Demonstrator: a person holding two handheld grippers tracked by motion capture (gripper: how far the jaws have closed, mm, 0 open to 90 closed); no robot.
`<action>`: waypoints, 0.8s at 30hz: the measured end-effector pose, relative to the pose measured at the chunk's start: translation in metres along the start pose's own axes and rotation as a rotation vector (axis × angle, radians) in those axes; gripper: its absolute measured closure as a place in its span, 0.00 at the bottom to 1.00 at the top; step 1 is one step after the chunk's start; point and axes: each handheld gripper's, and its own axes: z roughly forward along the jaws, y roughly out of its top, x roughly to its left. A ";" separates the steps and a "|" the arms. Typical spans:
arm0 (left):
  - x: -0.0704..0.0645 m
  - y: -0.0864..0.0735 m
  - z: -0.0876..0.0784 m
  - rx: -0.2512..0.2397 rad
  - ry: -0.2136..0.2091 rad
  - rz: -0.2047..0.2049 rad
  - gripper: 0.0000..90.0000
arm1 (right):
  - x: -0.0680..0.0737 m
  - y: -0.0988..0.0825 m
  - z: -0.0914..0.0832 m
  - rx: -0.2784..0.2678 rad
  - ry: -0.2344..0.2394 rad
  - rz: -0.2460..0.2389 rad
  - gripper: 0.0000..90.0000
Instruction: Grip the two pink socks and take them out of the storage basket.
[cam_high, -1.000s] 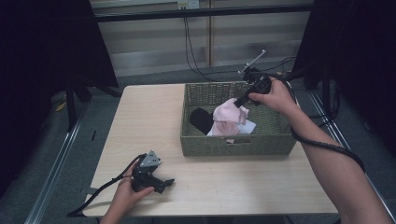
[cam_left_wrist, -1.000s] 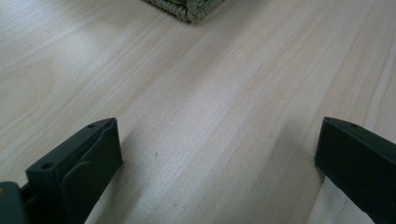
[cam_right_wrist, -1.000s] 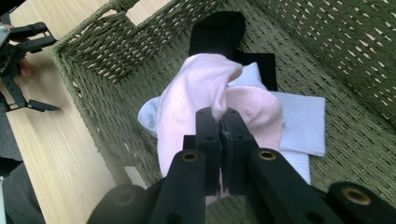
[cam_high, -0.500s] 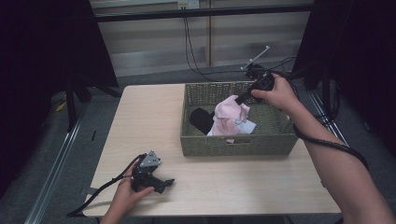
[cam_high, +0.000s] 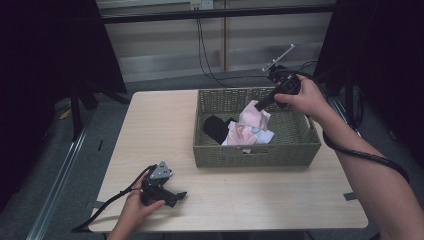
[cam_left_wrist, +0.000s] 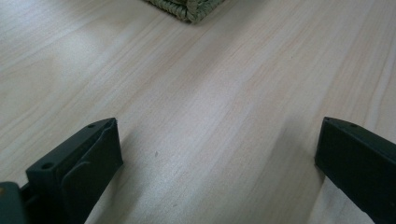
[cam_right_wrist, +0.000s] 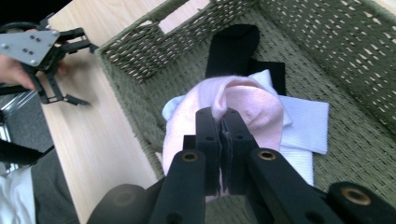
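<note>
Pale pink soft cloth (cam_right_wrist: 252, 107), likely a sock, pinched at its top fold by the right gripper (cam_right_wrist: 219, 119); jaws clamped tight on the fabric, rest of it hangs down into the green woven rectangular basket (cam_high: 300, 135). Cloth is over the basket's middle, lifted clear of the other items at its top end.

High view: pink cloth (cam_high: 252, 117) drapes from the right gripper (cam_high: 260, 105), which comes in from the basket's far right corner, hand wrapped around the body, cable trailing down the forearm. Pinch itself too small to read there; the right gripper view shows it plainly, pads together with cloth between.

Under and beside it in the basket: a light blue folded cloth (cam_right_wrist: 303, 119) and a black folded cloth (cam_right_wrist: 233, 46) toward the handle-cutout wall. High view places the black cloth (cam_high: 216, 127) left of the pink one.

Left gripper (cam_high: 167, 192) lies on the light wooden table (cam_high: 160, 130), near front left edge, well apart from the basket, hand on it. Left gripper view: jaws spread wide, nothing between them but bare tabletop (cam_left_wrist: 210, 93), basket corner (cam_left_wrist: 187, 7) at the top edge. Right gripper view also catches the left gripper (cam_right_wrist: 51, 65) across the table.
</note>
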 end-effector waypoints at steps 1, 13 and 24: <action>0.000 0.000 0.000 0.000 -0.001 0.000 0.00 | 0.002 0.000 -0.001 0.002 0.005 -0.003 0.97; 0.000 0.000 0.000 0.001 0.000 0.000 0.00 | 0.017 -0.007 -0.014 0.022 0.021 -0.052 0.97; 0.000 0.000 0.000 0.000 0.000 0.000 0.00 | 0.032 -0.014 -0.027 0.012 0.036 -0.096 0.97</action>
